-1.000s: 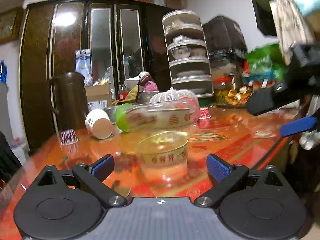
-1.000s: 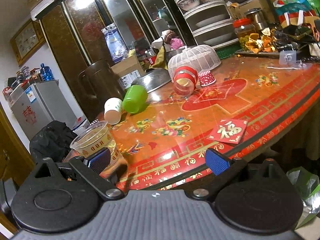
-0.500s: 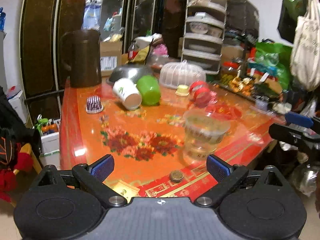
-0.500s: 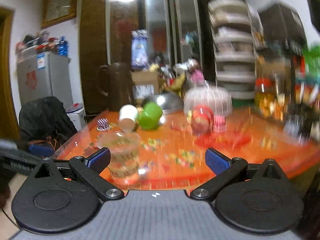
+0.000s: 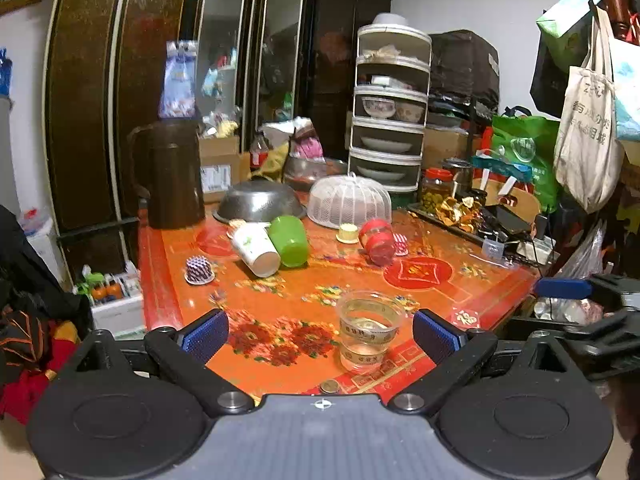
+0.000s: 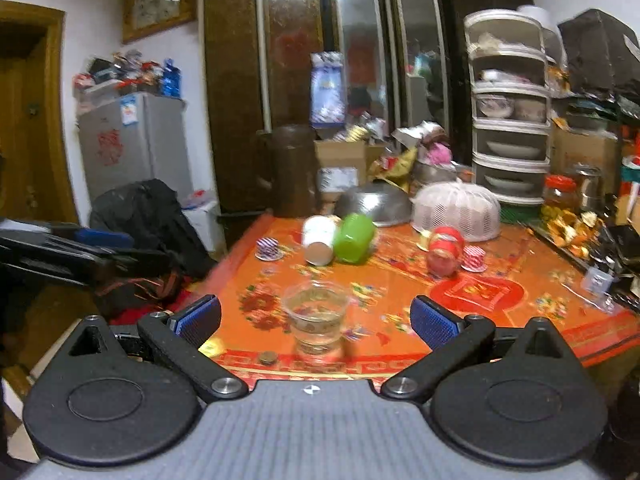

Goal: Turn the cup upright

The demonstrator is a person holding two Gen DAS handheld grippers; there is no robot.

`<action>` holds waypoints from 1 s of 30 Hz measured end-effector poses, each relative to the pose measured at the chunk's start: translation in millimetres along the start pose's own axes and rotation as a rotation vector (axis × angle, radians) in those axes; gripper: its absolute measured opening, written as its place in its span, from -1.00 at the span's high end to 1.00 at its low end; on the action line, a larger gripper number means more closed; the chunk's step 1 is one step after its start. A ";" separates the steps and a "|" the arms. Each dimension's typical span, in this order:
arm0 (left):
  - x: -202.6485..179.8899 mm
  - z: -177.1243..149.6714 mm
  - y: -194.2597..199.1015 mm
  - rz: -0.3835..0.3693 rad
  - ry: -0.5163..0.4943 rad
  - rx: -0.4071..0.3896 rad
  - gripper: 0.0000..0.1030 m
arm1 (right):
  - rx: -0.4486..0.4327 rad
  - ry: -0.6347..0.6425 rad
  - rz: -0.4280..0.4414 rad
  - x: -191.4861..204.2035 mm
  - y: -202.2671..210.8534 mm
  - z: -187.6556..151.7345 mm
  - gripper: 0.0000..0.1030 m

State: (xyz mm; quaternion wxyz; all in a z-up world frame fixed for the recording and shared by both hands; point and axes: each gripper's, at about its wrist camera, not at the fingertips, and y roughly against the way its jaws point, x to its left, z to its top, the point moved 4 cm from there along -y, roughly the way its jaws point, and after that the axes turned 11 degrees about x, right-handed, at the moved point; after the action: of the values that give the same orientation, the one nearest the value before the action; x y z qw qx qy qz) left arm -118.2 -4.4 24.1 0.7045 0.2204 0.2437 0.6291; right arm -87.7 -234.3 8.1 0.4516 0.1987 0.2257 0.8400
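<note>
A clear plastic cup [image 5: 366, 330] with a printed band stands upright near the front edge of the orange patterned table [image 5: 280, 308]; it also shows in the right wrist view [image 6: 317, 320]. My left gripper [image 5: 319, 334] is open and empty, back from the table edge, with the cup ahead between its fingers. My right gripper [image 6: 315, 322] is open and empty too, also short of the cup. Further back a white paper cup [image 5: 256, 250], a green cup [image 5: 289, 241] and a red cup [image 5: 376, 238] lie on their sides.
Small striped cupcake liners [image 5: 198, 270] sit on the table. A brown jug [image 5: 170, 174], a steel bowl [image 5: 260, 202] and a white mesh food cover [image 5: 350, 202] stand at the back. A coin [image 5: 330, 387] lies at the front edge. A fridge [image 6: 134, 144] stands left.
Both grippers have pulled back from the table and away from the clear cup, which now stands free. The right gripper's view has swung round to face the table squarely.
</note>
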 end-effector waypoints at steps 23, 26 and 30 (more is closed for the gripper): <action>-0.3 -11.0 -40.6 -0.008 0.034 0.115 -0.94 | 0.050 -0.107 -0.001 -22.4 -35.4 -10.3 -0.98; -0.3 -11.5 -41.8 -0.010 0.032 0.117 -0.94 | 0.052 -0.108 0.002 -23.5 -36.0 -10.3 -0.98; 0.9 -12.2 -44.5 -0.014 0.043 0.122 -0.94 | 0.052 -0.109 0.010 -23.7 -36.8 -11.1 -0.98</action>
State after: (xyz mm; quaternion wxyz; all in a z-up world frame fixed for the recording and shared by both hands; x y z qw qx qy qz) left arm -91.0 -8.5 -13.0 0.6887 0.2477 0.2980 0.6129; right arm -56.8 -238.6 -24.7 0.4537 0.2570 0.2214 0.8241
